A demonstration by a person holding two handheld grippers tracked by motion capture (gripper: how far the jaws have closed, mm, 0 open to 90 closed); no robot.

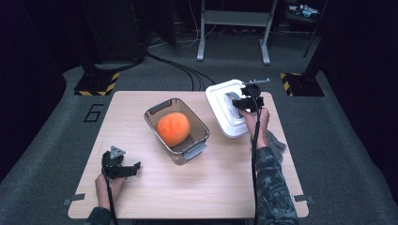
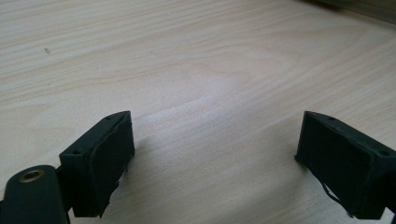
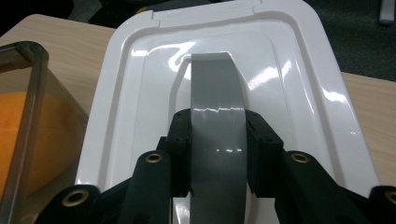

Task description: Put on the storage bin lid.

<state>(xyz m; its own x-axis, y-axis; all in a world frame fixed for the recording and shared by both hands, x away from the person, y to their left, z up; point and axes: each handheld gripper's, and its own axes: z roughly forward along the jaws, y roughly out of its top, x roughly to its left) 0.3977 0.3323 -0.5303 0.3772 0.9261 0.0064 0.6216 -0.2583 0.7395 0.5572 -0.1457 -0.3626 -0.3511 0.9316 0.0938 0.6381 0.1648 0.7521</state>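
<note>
A white box lid (image 1: 220, 105) (image 3: 140, 93) with a grey arched handle (image 3: 217, 102) lies at the table's back right. My right gripper (image 1: 241, 102) (image 3: 218, 126) is shut on that grey handle, one jaw on each side. A clear plastic bin (image 1: 197, 149) (image 3: 28, 74) sits mid-table with an orange ball (image 1: 172, 128) (image 3: 16, 130) inside. Near the front left corner my left gripper (image 1: 133, 168) (image 2: 215, 154) rests low over bare wood, jaws wide apart with nothing between them.
The light wooden table (image 1: 211, 187) has open surface in front of the bin. A grey cloth (image 1: 278, 143) lies by the right forearm. Beyond the table are floor cables (image 1: 187, 70) and a metal stand (image 1: 234, 28).
</note>
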